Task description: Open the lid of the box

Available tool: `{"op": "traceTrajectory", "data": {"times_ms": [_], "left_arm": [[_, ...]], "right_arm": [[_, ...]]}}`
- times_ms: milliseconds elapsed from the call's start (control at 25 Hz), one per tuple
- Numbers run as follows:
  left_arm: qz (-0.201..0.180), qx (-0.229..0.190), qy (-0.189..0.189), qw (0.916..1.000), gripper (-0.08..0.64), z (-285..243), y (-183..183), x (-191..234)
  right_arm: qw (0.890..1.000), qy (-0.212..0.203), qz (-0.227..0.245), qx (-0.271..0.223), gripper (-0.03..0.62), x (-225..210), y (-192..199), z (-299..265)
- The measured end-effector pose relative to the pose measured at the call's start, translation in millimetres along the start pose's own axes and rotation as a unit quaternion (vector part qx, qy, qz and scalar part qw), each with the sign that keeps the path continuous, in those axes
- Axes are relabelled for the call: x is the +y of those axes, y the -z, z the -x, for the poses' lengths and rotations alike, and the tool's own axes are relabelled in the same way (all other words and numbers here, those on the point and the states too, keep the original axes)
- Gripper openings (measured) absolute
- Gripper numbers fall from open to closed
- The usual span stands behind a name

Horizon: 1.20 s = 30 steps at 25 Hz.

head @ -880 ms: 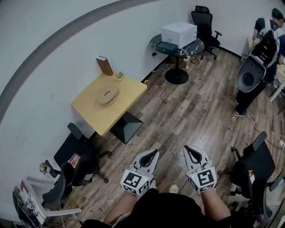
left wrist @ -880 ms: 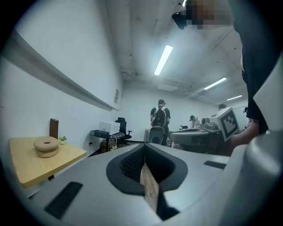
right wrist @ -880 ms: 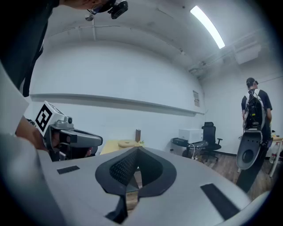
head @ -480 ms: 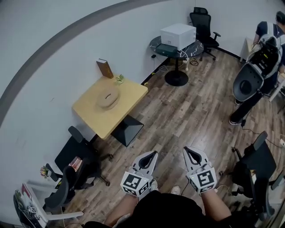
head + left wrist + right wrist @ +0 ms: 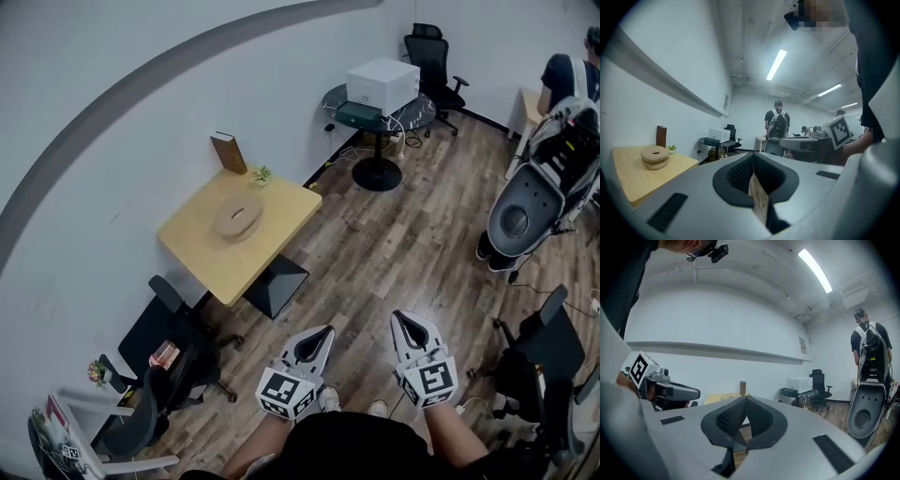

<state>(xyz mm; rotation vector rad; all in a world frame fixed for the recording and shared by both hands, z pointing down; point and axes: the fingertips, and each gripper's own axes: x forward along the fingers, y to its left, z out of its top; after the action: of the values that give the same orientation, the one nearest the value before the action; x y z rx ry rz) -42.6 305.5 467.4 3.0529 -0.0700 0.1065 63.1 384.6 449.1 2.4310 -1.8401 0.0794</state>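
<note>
The box (image 5: 237,216) is a round, flat wooden one with its lid on, standing in the middle of a square wooden table (image 5: 206,253) by the curved wall. It also shows in the left gripper view, the box (image 5: 655,156) low at the left. Both grippers are held close to my body, far from the table. My left gripper (image 5: 319,331) is shut with nothing in it, its jaws meeting at the tip (image 5: 753,157). My right gripper (image 5: 405,317) is likewise shut and empty (image 5: 744,399).
A brown book (image 5: 224,152) and a small plant (image 5: 262,174) stand at the table's far edge. Black office chairs (image 5: 159,352) sit left of me, another chair (image 5: 539,352) to my right. A round black table with a white printer (image 5: 382,82) stands beyond. A person (image 5: 567,80) with grey equipment (image 5: 525,211) is at the right.
The head view has shifted a little, so the table sits slightly lower and further right. The person at the right has moved with the grey equipment. Both grippers stay shut.
</note>
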Motion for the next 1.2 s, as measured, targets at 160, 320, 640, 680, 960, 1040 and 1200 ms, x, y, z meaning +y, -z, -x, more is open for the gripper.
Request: {"op": "traceTrajectory", "data": {"times_ms": [160, 320, 640, 680, 960, 1040, 1200], "left_arm": [[0.002, -0.003, 0.003, 1.0, 0.019, -0.5, -3.7, 22.3], [0.003, -0.005, 0.01, 0.9999, 0.02, 2.2, -6.4, 46.4], [0.001, 0.005, 0.018, 0.9998, 0.02, 14.4, -0.2, 83.8], [0.003, 0.007, 0.015, 0.9999, 0.02, 15.4, 1.8, 88.9], [0.014, 0.01, 0.005, 0.9998, 0.02, 1.8, 5.5, 110.8], [0.016, 0.01, -0.002, 0.9998, 0.02, -6.6, 3.2, 120.9], [0.016, 0.011, -0.022, 0.9996, 0.02, -27.3, -0.2, 141.5]], "right_arm": [[1.0, 0.002, 0.003, -0.001, 0.036, 4.0, -5.3, -20.2], [1.0, 0.002, 0.008, 0.0, 0.14, 12.6, -7.6, -42.4], [1.0, 0.011, 0.021, -0.003, 0.363, 19.1, -14.7, -81.2], [1.0, 0.008, 0.022, -0.005, 0.399, 20.5, -16.4, -86.4], [0.998, -0.023, 0.055, 0.006, 0.486, 13.6, -17.4, -124.3], [0.998, -0.028, 0.056, 0.005, 0.489, 5.0, -19.0, -139.6], [0.997, -0.045, 0.056, 0.007, 0.489, -12.0, -20.7, -170.4]]}}
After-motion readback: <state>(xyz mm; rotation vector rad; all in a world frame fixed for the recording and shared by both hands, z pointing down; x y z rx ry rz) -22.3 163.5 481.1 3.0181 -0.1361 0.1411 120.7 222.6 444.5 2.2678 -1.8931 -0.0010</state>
